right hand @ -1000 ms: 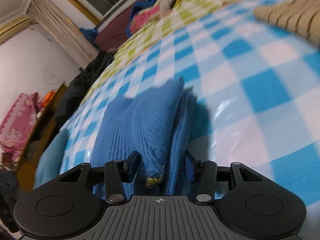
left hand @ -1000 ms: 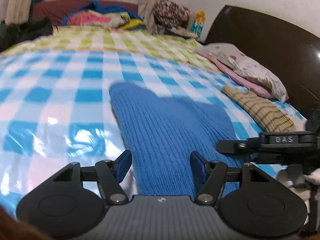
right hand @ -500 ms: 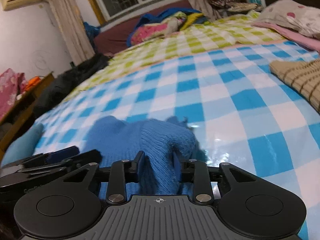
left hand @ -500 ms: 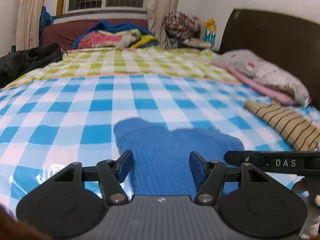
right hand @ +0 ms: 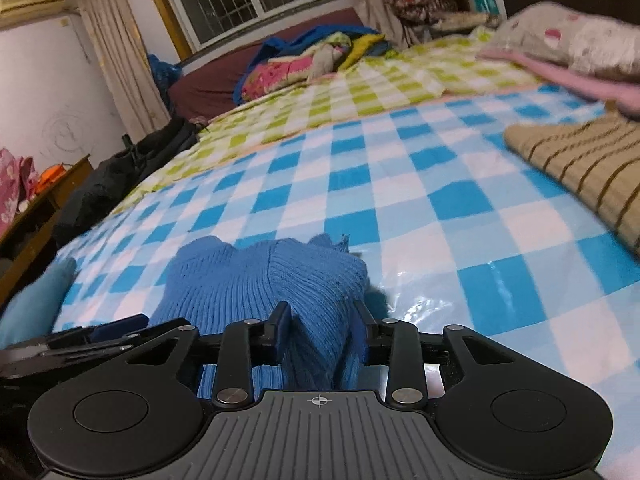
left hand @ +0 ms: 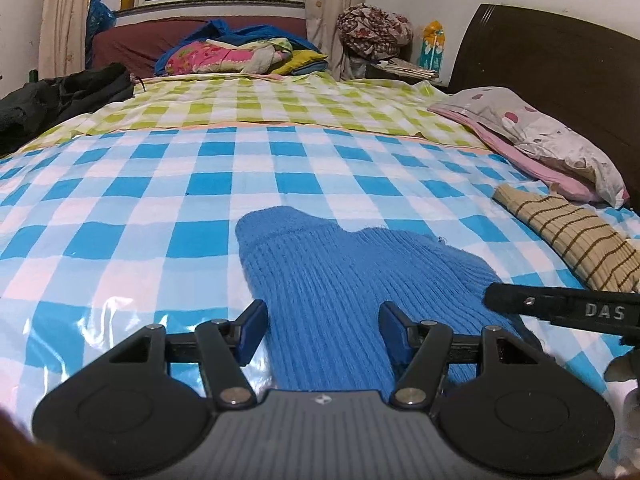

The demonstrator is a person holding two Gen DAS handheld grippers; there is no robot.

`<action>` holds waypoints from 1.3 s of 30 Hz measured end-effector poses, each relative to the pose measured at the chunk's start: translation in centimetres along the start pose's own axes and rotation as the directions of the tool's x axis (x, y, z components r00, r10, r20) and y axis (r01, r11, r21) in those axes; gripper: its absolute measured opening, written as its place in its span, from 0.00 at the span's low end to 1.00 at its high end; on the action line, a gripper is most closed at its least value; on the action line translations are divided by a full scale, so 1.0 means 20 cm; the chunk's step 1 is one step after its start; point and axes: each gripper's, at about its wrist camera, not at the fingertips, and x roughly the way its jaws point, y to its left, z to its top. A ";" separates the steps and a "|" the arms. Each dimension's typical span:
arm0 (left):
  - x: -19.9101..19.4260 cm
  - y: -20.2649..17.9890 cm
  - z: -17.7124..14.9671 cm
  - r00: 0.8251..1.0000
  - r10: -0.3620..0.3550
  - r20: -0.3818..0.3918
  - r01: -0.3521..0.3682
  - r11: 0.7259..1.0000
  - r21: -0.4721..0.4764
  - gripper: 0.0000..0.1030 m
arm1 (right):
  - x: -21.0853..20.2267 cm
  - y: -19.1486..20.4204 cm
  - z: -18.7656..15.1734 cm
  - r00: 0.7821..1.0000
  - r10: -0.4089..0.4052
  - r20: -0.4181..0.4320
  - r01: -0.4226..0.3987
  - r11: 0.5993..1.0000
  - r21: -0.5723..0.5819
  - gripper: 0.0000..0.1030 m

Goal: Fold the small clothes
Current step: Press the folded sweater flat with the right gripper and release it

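Note:
A blue ribbed knit garment (left hand: 340,272) lies on the blue-and-white checked sheet (left hand: 120,208). My left gripper (left hand: 322,332) stands open over its near end; the knit runs between the fingers, with a gap showing beside the left pad. In the right wrist view a bunched fold of the same knit (right hand: 260,280) rises between the pads of my right gripper (right hand: 320,332). Those jaws are opening a little, but both pads still touch the cloth. A right finger (left hand: 560,308) shows at the right edge of the left wrist view.
A folded beige striped garment (left hand: 572,236) lies to the right, below a spotted pillow (left hand: 540,132) and the dark headboard (left hand: 540,60). Black clothes (left hand: 60,92) sit at the far left, and a pile of bright bedding (left hand: 240,52) lies under the window.
My right gripper narrowed onto the fold of blue knit, rolled level and lifted it, then widened slightly. The left gripper drew back a little with its jaws unchanged.

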 end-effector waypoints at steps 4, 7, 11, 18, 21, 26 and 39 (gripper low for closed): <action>-0.04 0.00 -0.03 1.000 0.004 -0.005 -0.004 1.000 -0.004 0.64 | -0.07 0.01 -0.05 1.000 -0.023 0.000 0.023 0.999 -0.028 0.31; -0.05 -0.01 -0.05 1.000 0.015 -0.018 -0.015 1.000 0.003 0.64 | -0.05 0.00 -0.08 0.998 -0.038 -0.040 0.037 0.999 -0.018 0.32; -0.09 -0.02 -0.06 0.999 0.021 -0.025 -0.020 1.000 0.009 0.64 | -0.06 -0.01 -0.08 0.999 -0.028 -0.043 0.029 0.999 0.022 0.32; -0.14 -0.03 -0.08 1.000 0.014 -0.025 -0.013 1.000 0.009 0.64 | -0.15 0.05 -0.11 0.999 -0.017 -0.036 0.017 1.000 -0.008 0.32; -0.17 -0.03 -0.09 1.000 0.009 -0.028 -0.009 1.000 0.008 0.64 | -0.13 0.05 -0.12 0.997 -0.035 -0.065 0.034 0.999 -0.010 0.32; -0.22 -0.02 -0.13 0.999 0.012 -0.032 -0.011 1.000 0.014 0.64 | -0.16 0.07 -0.15 0.997 -0.037 -0.066 0.036 0.999 -0.013 0.32; -0.29 -0.01 -0.20 0.999 0.013 -0.044 -0.012 1.000 0.018 0.64 | -0.24 0.14 -0.22 0.996 -0.038 -0.082 0.035 0.998 -0.048 0.36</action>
